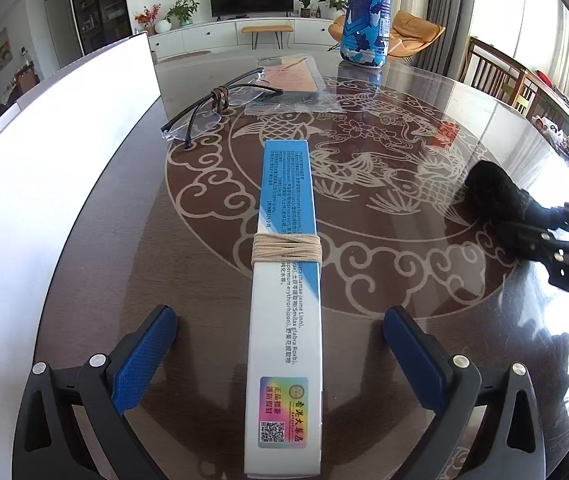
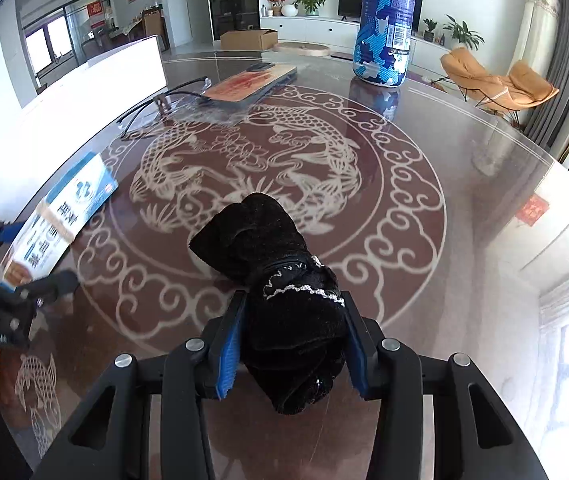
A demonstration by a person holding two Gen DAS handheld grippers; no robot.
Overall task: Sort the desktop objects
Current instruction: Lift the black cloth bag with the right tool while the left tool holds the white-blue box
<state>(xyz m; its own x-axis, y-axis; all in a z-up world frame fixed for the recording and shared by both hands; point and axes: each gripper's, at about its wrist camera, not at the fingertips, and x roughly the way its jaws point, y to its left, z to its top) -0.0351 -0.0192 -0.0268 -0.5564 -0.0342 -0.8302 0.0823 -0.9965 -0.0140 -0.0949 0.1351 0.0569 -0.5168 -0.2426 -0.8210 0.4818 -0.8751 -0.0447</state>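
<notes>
A long white and blue box (image 1: 284, 300) wrapped with a tan rubber band lies on the glass table, between the wide-open fingers of my left gripper (image 1: 280, 344), which do not touch it. The box also shows in the right wrist view (image 2: 60, 216). My right gripper (image 2: 290, 344) is shut on a rolled black cloth (image 2: 280, 280) with white stitching, whose front end rests on the table. The cloth and right gripper show at the right of the left wrist view (image 1: 492, 196).
Eyeglasses (image 1: 216, 108) tied with a brown band and a flat packet in clear plastic (image 1: 292, 80) lie at the far side. A tall blue patterned bottle (image 1: 368, 12) stands behind them. A white box wall (image 1: 52, 152) runs along the left. Chairs stand beyond the right table edge.
</notes>
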